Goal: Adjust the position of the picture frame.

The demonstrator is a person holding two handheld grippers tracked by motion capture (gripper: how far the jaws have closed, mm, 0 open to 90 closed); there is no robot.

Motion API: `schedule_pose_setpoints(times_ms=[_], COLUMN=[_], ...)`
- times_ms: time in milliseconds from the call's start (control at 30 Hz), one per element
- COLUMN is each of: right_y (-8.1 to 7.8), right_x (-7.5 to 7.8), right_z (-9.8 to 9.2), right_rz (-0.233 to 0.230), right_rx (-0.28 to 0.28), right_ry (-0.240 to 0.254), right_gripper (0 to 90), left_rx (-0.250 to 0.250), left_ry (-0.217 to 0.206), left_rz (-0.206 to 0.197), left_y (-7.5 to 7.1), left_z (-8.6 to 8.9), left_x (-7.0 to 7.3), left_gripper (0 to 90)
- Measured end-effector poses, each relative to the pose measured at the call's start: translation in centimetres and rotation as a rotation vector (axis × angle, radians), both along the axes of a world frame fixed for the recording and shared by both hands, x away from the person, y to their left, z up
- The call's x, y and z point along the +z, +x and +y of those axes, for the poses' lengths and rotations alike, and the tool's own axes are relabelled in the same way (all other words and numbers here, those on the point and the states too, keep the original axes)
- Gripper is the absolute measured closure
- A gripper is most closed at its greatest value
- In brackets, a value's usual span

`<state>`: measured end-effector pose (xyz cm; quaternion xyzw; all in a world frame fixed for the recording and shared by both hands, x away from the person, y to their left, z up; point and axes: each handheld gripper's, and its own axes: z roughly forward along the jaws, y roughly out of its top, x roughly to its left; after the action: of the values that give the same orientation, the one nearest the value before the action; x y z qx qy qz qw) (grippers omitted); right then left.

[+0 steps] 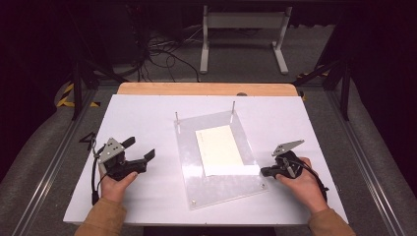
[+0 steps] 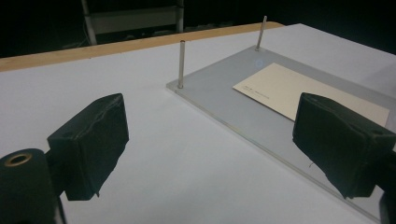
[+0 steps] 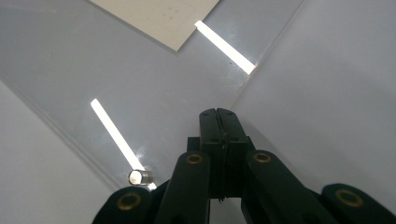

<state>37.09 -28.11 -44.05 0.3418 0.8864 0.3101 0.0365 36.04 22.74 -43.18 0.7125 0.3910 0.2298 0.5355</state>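
A clear acrylic plate [image 1: 221,187] lies in the middle of the white table, with two thin metal posts [image 1: 177,118] [image 1: 233,105] at its far corners. A cream sheet of paper [image 1: 219,147] rests flat on it. My left gripper [image 1: 141,147] sits to the left of the plate, open with nothing between its jaws. In the left gripper view, that gripper [image 2: 210,140] faces the plate [image 2: 224,102], the posts [image 2: 181,63] and the paper [image 2: 289,88]. My right gripper [image 1: 263,171] is at the plate's right edge. Its jaws [image 3: 223,114] are pressed shut just over the plate's edge [image 3: 116,84], and I see nothing between them.
A small metal stud [image 3: 140,177] stands at the plate's near corner. The paper's corner [image 3: 154,18] lies beyond the right jaws. A wooden strip [image 1: 206,88] runs along the table's far edge. Behind it are a white stand [image 1: 243,22] and floor cables [image 1: 162,49].
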Motion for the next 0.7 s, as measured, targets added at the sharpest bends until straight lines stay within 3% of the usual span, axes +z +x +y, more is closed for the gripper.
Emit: schedule_pose_setpoints(times_ms=[433, 533, 633, 700], right_y=[-0.6, -0.7, -1.0, -1.4], right_x=[-0.6, -0.4, 0.2, 0.8], right_z=[3.7, 3.9, 4.1, 4.2], right_rz=[0.005, -0.014, -0.035, -0.045], right_rx=[0.1, 0.118, 0.14, 0.162], right_ry=[0.061, 0.044, 0.002, 0.021], right_gripper=[89.9, 88.5, 81.2, 78.9], left_rx=[-0.005, -0.004, -0.002, 0.001], left_ry=[0.003, 0.001, 0.0, 0.0], left_rz=[0.006, 0.006, 0.008, 0.012], left_y=[0.1, 0.1, 0.1, 0.0], left_z=[-0.2, -0.1, 0.0, 0.1], left_x=[-0.1, -0.1, -0.2, -0.2], left_gripper=[10.7, 10.7, 10.7, 10.7])
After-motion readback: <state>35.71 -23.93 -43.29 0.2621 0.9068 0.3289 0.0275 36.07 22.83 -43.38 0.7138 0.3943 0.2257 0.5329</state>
